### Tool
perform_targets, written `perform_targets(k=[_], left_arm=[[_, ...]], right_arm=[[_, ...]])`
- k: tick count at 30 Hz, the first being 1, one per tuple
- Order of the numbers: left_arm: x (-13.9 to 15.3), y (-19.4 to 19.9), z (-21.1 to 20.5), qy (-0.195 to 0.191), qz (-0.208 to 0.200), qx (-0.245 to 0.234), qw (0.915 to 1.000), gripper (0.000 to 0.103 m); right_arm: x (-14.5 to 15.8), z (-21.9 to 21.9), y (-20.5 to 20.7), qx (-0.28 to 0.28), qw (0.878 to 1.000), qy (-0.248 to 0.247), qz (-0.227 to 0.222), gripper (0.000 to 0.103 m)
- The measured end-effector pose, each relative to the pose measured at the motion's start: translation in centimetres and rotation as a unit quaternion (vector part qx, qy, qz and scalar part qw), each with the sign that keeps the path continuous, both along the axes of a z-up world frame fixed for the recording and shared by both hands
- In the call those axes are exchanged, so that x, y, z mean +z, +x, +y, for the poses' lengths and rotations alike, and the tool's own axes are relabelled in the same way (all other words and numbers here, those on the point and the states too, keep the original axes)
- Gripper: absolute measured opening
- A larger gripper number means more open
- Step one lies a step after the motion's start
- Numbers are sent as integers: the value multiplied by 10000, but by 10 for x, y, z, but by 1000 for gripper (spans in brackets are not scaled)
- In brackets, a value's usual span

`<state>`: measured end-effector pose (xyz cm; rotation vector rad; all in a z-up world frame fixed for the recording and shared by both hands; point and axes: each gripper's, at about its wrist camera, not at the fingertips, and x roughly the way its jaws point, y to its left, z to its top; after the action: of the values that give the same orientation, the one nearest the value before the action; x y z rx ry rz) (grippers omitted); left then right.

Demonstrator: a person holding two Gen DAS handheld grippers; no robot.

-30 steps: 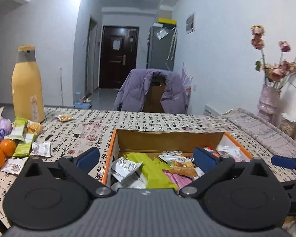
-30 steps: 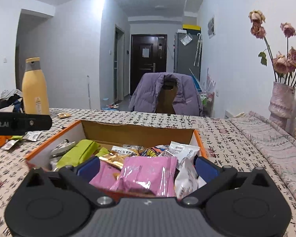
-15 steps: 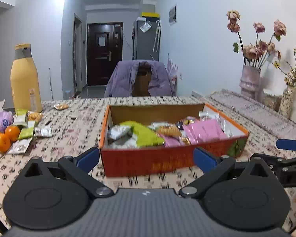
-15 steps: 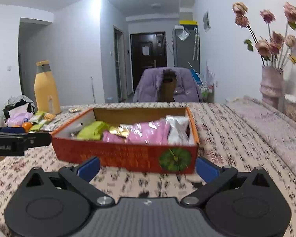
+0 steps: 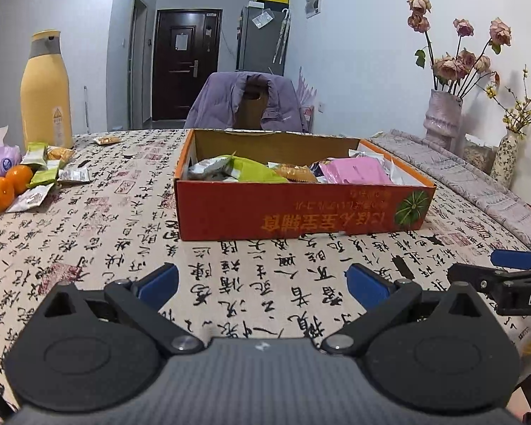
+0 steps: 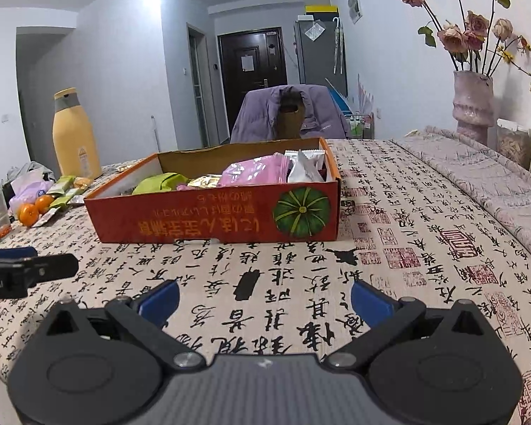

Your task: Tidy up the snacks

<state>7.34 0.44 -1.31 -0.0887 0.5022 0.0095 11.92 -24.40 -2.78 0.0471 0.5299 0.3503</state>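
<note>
An orange-red cardboard box [image 5: 301, 209] [image 6: 212, 216] stands on the calligraphy-print tablecloth. It holds several snack packets: green [image 5: 251, 171], pink [image 5: 354, 171] [image 6: 255, 171] and white [image 6: 308, 168]. More loose snack packets [image 5: 49, 173] [image 6: 65, 189] lie at the left by the oranges. My left gripper [image 5: 262, 283] is open and empty, well short of the box's front wall. My right gripper [image 6: 263, 297] is open and empty, also short of the box. Each gripper shows at the edge of the other's view.
A tall yellow bottle [image 5: 46, 88] [image 6: 76, 132] stands at the far left, with oranges [image 5: 7, 184] and a purple bag [image 5: 0, 157] near it. Vases of dried flowers [image 5: 442, 117] [image 6: 472, 106] stand at the right. A chair with a purple jacket [image 5: 251, 102] is behind the table.
Both grippers have drawn back from over the box toward the near side of the table. The pink packets now lie in the box.
</note>
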Motion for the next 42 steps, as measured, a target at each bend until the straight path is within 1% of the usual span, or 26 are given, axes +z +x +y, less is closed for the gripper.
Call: perform_targets(k=[3, 6, 16, 42], left_arm=[[-2, -1, -1, -50, 28, -19, 10000, 103], [-3, -1, -4, -17, 60, -20, 10000, 103], [-4, -2, -5, -150, 102, -115, 9998, 103], [-7, -1, -9, -167, 158, -209, 9995, 103]], right_arm=[[2, 1, -1, 1, 10000, -19, -28, 103], [3, 2, -3, -8, 10000, -30, -28, 103], [5, 2, -8, -35, 10000, -57, -55, 103], [3, 2, -8, -18, 10000, -44, 21, 103]])
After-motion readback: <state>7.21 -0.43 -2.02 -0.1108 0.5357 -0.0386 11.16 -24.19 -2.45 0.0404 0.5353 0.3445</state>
